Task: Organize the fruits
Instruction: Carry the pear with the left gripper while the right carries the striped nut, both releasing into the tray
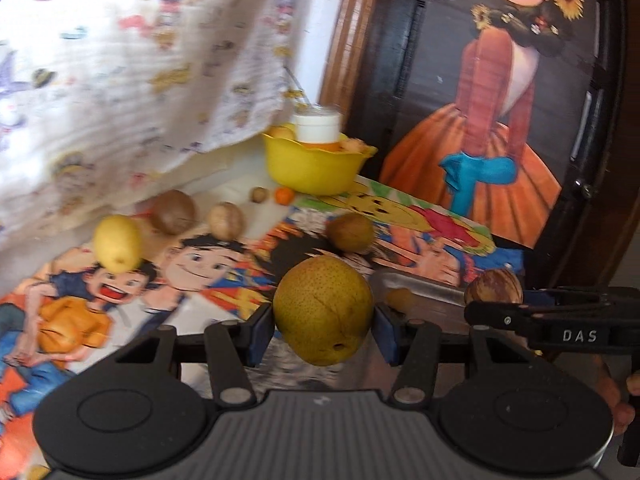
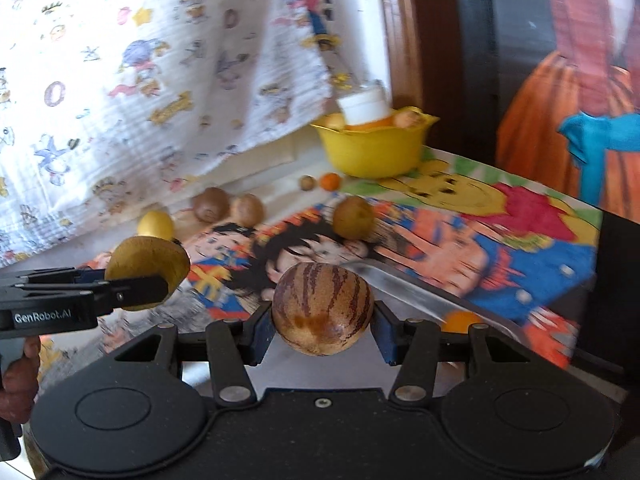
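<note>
My left gripper (image 1: 323, 320) is shut on a green-yellow pear (image 1: 322, 308) and holds it above a metal tray (image 1: 424, 284). My right gripper (image 2: 323, 318) is shut on a tan fruit with brown stripes (image 2: 323, 307), also above the tray (image 2: 416, 300). Each gripper shows in the other's view: the striped fruit at the right (image 1: 494, 286), the pear at the left (image 2: 148, 272). Loose fruits lie on the cartoon-print table: a yellow pear (image 1: 118, 248), brown round fruits (image 1: 174, 212) (image 1: 226, 220) (image 1: 350, 232), a small orange (image 1: 284, 196).
A yellow bowl (image 1: 316, 164) with fruits and a white-capped bottle (image 1: 318, 126) stands at the back of the table. A printed white cloth (image 1: 132, 80) hangs at the left. A dark panel with a painted girl (image 1: 500, 100) stands behind the right edge.
</note>
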